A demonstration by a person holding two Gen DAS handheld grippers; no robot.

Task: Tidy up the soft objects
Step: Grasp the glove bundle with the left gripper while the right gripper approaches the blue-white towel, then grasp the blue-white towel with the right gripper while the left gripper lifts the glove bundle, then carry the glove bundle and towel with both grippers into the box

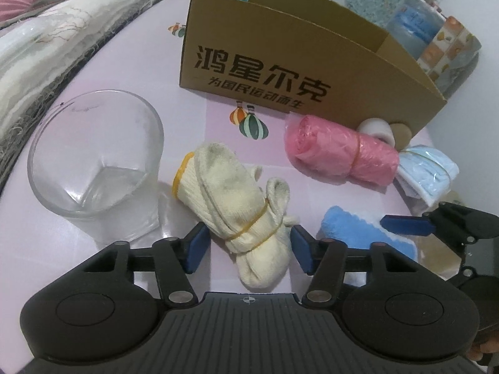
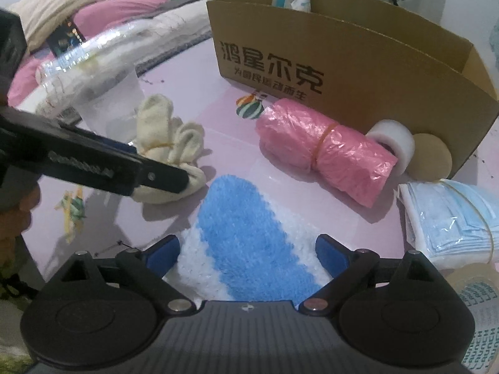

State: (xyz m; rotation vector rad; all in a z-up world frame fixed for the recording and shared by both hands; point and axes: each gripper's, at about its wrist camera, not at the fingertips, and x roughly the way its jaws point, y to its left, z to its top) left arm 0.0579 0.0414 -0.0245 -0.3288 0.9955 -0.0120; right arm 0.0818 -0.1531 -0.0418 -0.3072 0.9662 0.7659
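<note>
Straddling the cream glove bundle (image 1: 246, 215), left gripper (image 1: 246, 249) has jaws spread, not clamped. Right gripper (image 2: 248, 257) likewise spread around the blue-white towel (image 2: 249, 243), ungripped.

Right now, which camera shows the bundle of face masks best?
The right wrist view: the face masks lie in full sight at the right, the rubber band around them plain. In the left wrist view the masks sit further off, partly hidden behind the right gripper.
</note>
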